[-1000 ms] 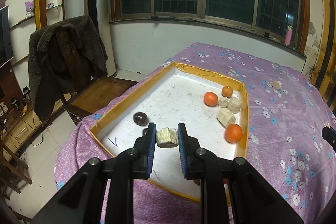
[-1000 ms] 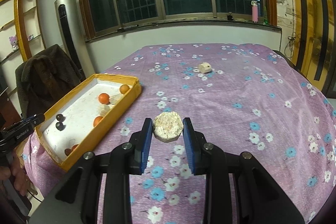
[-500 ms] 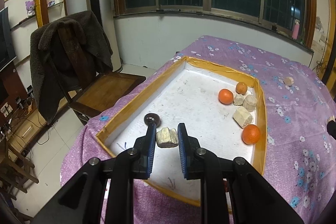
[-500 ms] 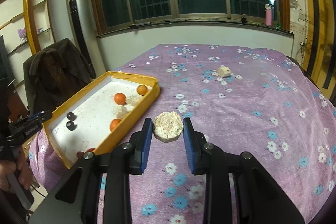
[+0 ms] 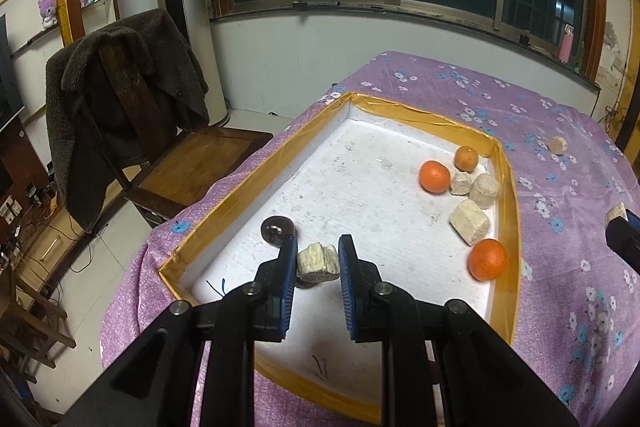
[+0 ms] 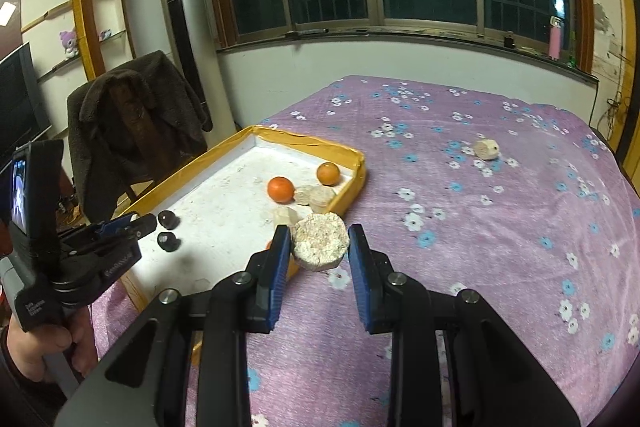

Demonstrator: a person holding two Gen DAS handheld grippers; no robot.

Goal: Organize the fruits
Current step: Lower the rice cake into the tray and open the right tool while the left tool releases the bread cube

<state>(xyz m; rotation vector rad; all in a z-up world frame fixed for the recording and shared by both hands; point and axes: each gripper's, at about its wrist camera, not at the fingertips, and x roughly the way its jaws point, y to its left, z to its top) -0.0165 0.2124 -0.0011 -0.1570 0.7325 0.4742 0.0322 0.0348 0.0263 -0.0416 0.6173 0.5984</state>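
Note:
My left gripper is shut on a pale, striped chunk and holds it over the near end of the yellow-rimmed white tray. The tray holds three oranges, several pale chunks and a dark round fruit. My right gripper is shut on a round pale chunk, held above the purple cloth beside the tray's right rim. Two dark fruits show in the right wrist view. The left gripper also shows there.
One more pale chunk lies on the flowered purple cloth far right; it also shows in the left wrist view. A wooden chair with a dark coat stands left of the table, past its edge.
Both grippers keep their chunks. The left one has drawn back and left over the tray's near end. The right one has moved left, closer to the tray.

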